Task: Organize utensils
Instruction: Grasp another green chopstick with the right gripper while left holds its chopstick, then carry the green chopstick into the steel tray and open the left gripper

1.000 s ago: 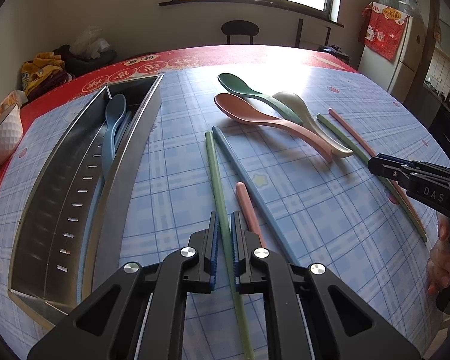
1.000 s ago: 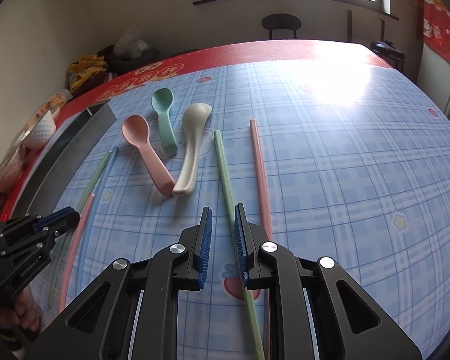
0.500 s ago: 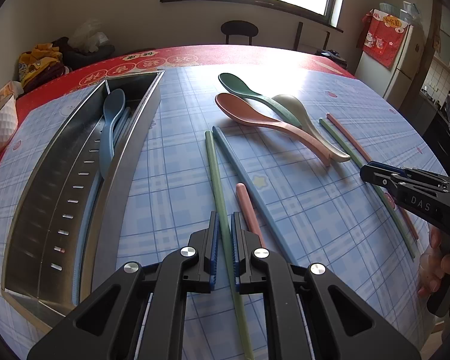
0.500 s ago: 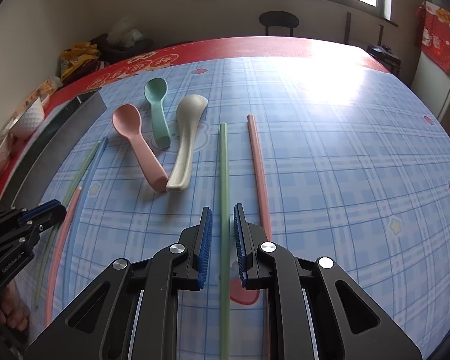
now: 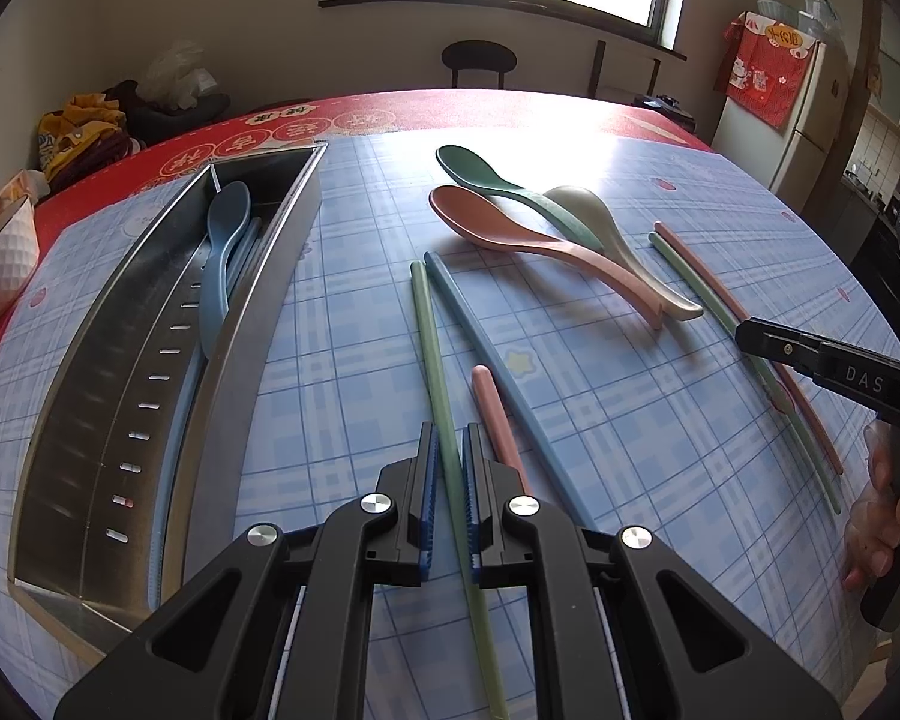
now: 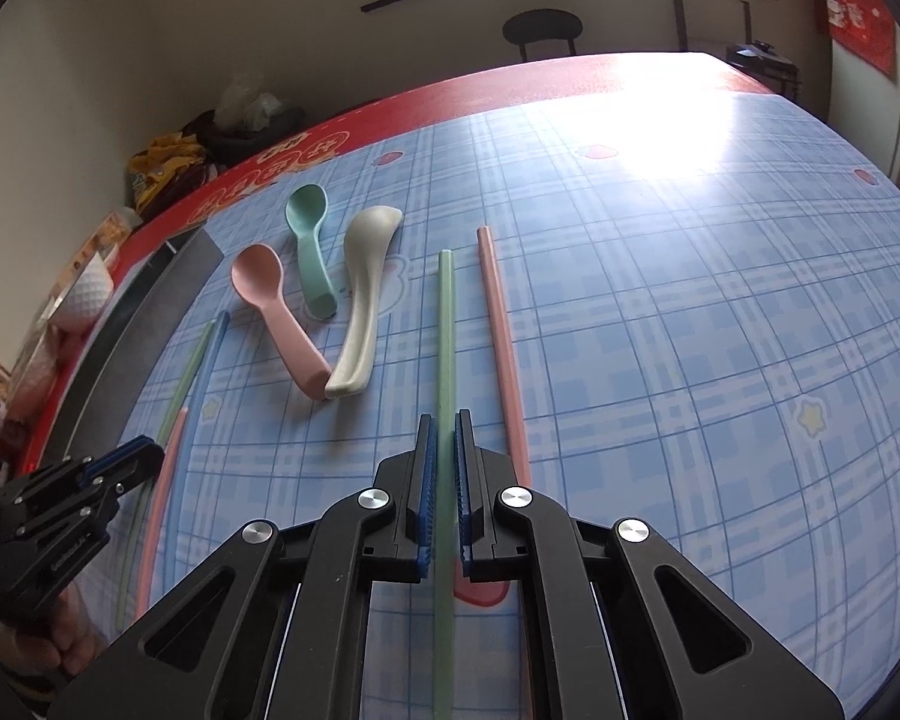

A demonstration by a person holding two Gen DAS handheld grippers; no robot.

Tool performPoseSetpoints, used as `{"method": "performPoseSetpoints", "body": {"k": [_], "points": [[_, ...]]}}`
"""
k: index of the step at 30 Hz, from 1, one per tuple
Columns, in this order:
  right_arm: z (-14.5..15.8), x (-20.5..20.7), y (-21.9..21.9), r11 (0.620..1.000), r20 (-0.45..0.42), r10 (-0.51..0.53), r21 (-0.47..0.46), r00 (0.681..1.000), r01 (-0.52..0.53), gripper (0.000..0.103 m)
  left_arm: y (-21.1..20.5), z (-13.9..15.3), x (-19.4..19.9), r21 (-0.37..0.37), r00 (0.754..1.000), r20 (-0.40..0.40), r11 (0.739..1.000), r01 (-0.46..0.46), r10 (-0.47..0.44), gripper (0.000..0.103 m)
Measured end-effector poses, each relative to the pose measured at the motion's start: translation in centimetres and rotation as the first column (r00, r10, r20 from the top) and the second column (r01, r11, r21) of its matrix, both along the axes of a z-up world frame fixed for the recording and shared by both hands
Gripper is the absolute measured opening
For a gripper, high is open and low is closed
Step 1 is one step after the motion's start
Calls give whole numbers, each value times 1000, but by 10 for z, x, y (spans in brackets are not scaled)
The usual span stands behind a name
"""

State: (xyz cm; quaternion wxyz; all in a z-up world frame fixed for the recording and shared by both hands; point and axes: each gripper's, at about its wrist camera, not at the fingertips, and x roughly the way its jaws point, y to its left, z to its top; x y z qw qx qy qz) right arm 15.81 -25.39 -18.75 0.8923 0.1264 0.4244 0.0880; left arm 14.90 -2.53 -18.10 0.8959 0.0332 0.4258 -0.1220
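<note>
The desk (image 5: 660, 420) is round, covered with a glossy blue checked cloth over a red one with printed characters; window glare washes out its far side. On its left lies a long steel tray (image 5: 90, 420) with a slotted floor, holding a blue spoon (image 5: 225, 252) and what look like blue chopsticks beside it, partly hidden by the tray wall. In the middle of the desk lie three smooth matte spoons: a pink spoon (image 5: 510, 234), a dark green spoon (image 5: 492, 177) and a cream spoon (image 5: 606, 222), their handles crossing so their contact is hard to read.

The left gripper (image 5: 447, 480), black with ribbed blue pads, is clamped on a thin green chopstick (image 5: 429, 348) that runs out past both ends of the jaws. Just to its right lie a blue chopstick (image 5: 480, 336) and a pink chopstick (image 5: 492, 408), the latter's near end hidden behind the gripper.

The right gripper (image 6: 442, 468) has just been closing, and its pads now pinch a second green chopstick (image 6: 446, 324). A second pink chopstick (image 6: 498, 324) lies just beside it, its lower part covered by the gripper. Fingers of the hand (image 5: 876, 516) holding that gripper show at the frame edge, blurred.
</note>
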Motion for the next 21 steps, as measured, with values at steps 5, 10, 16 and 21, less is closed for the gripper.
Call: {"method": "performPoseSetpoints", "body": {"k": [5,10,16,21], "points": [[7,-9,8,999,57,14,-45,998,-12,6,-2,0,-1,10,1000,3,1000,0,0,9],[6,-4,10,999,37,30,-46,999,-29,6,-4,0,-2,19,1000,5,1000,0,0,9],[7,-9,7,999,61,23,-34,998,-21,6,-6,1,-3,17,1000,5,1000,0,0,9],[8,-11,4,1000,72,17,-22,997,-16,6,-8,1,-4,28,1000,8,1000,1,-1,9]]}}
